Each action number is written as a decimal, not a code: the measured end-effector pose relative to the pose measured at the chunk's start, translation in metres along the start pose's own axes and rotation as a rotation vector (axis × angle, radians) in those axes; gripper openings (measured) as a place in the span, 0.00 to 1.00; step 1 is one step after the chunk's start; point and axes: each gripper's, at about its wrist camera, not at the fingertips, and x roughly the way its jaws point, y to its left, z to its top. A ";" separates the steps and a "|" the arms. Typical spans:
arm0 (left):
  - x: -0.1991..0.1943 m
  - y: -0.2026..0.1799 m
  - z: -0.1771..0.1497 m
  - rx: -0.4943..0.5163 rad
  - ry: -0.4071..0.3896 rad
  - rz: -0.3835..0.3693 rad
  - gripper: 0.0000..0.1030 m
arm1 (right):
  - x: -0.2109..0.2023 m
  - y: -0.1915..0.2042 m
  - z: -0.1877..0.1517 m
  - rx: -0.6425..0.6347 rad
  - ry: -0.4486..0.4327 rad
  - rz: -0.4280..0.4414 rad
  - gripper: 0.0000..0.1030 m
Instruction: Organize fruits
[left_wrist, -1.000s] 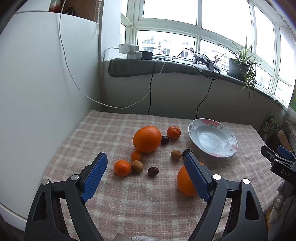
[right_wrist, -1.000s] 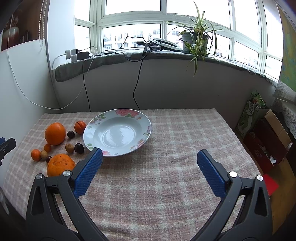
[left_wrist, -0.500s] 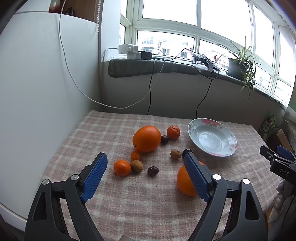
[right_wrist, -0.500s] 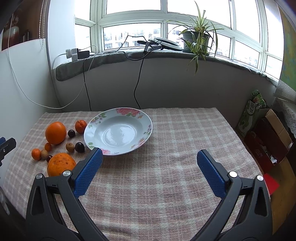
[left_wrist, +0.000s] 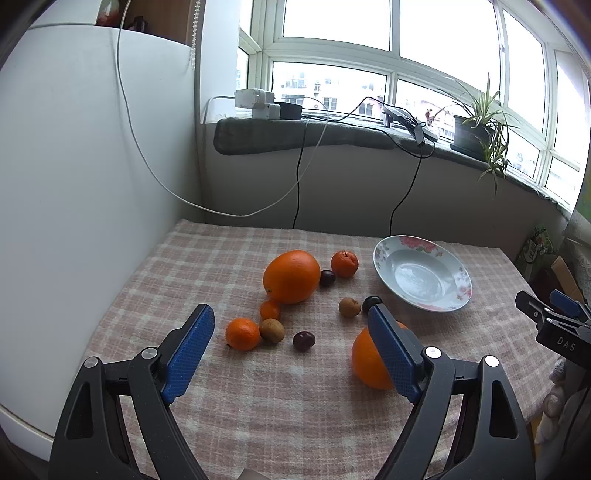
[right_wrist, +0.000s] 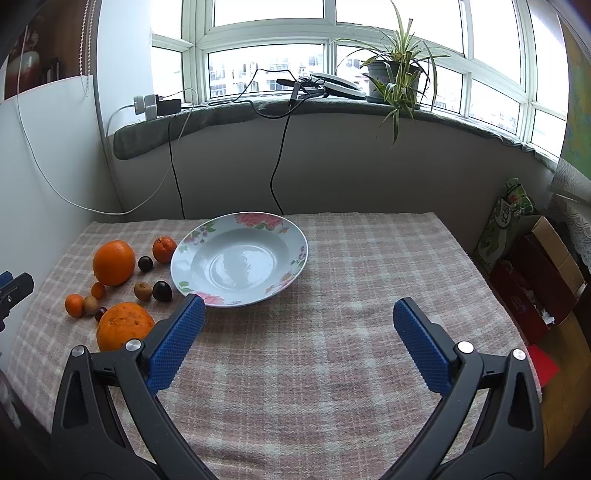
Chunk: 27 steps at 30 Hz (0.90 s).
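Orange fruits (left_wrist: 291, 276) lie beside your empty floral plate (right_wrist: 184, 254); both grippers, left (left_wrist: 291, 334) and right (right_wrist: 297, 328), hover spread wide, ready to load.

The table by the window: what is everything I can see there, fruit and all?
Big oranges: 2, orange, left of plate.
Small oranges: 3, orange, scattered among them.
Dark round fruits: 3, deep red.
Brown round fruits: 2.
Plate: 1, white with flowers, holds nothing.
Tablecloth: 1, pink check.
Potted plant: 1, green, windowsill.
Chargers and cables: white and black, windowsill.
Left gripper: open, blue pads.
Right gripper: open, blue pads.
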 end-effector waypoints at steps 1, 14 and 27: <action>0.000 0.000 0.000 0.000 0.000 0.000 0.83 | 0.000 0.000 0.000 0.000 0.000 -0.002 1.00; -0.001 -0.001 -0.001 0.001 0.000 -0.001 0.83 | 0.001 0.002 -0.002 -0.004 0.007 0.004 1.00; 0.002 -0.002 -0.004 -0.003 0.010 -0.035 0.83 | 0.004 0.004 -0.002 -0.005 0.018 0.017 1.00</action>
